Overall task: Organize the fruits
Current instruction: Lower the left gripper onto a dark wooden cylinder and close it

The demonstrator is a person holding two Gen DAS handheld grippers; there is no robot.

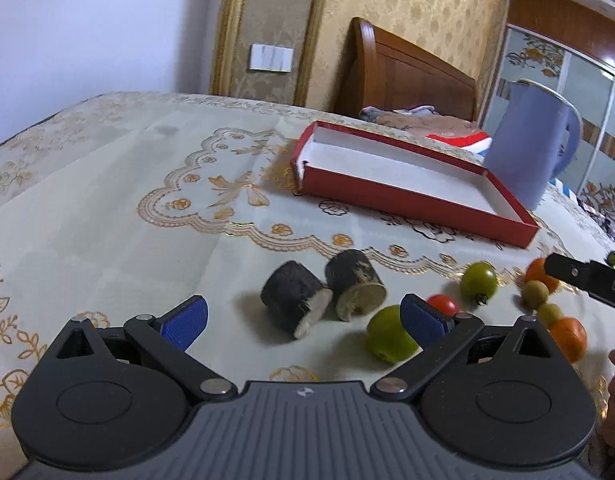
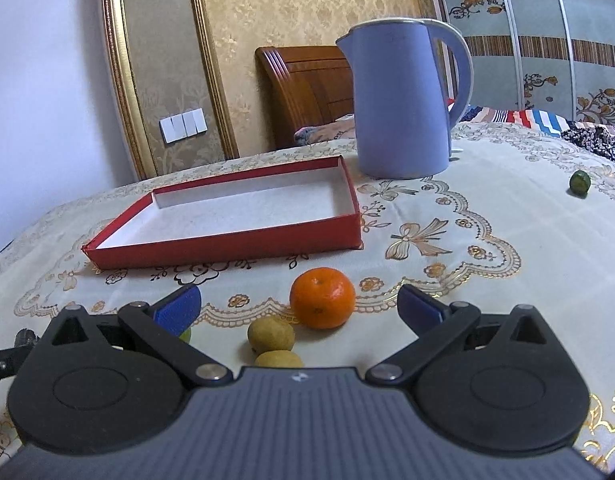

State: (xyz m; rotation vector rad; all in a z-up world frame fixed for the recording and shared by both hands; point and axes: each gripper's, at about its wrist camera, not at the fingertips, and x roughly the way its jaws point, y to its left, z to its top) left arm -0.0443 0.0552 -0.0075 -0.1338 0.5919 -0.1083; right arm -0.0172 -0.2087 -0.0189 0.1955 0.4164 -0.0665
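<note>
So, left wrist view first. We have the left claw (image 1: 303, 320) spread wide, blue pads empty, hanging low over the tabletop (image 1: 107, 216). Two dark cylindrical chunks (image 1: 295, 300) lie just ahead between the fingers, rough black skin, pale fibrous cut ends, touching each other; we can't say what they are, sugarcane is a guess. A smooth green fruit (image 1: 387, 340) sits right by the right-hand pad, with a glossy cherry tomato (image 1: 443, 305) and a green tomato (image 1: 478, 282) further right. Beyond those, two tangerines (image 1: 569, 338) and some small olive-yellow fruits, partly covered by the right claw's black finger coming in from the edge. The red box lid (image 1: 411, 204), shallow cardboard with a white matte inside, is empty and well behind the fruit; we read it as the collection tray, so nothing is sorted yet. Fruit is scattered loose on the embroidered cloth, within reach of both claws.

Right wrist view. The right claw (image 2: 299, 308) is also fully open, holding nothing. A tangerine (image 2: 322, 297), pebbled orange peel, round, sits centred between the pads, so it looks like our next pick. Two dull yellow-green oval fruits (image 2: 271, 334) lie nearer the camera, almost touching it. One small green fruit (image 2: 579, 181) is well apart at far right. The lavender kettle (image 2: 403, 100), smooth plastic, stands just behind the lid's corner; worth avoiding on the carry.
</note>
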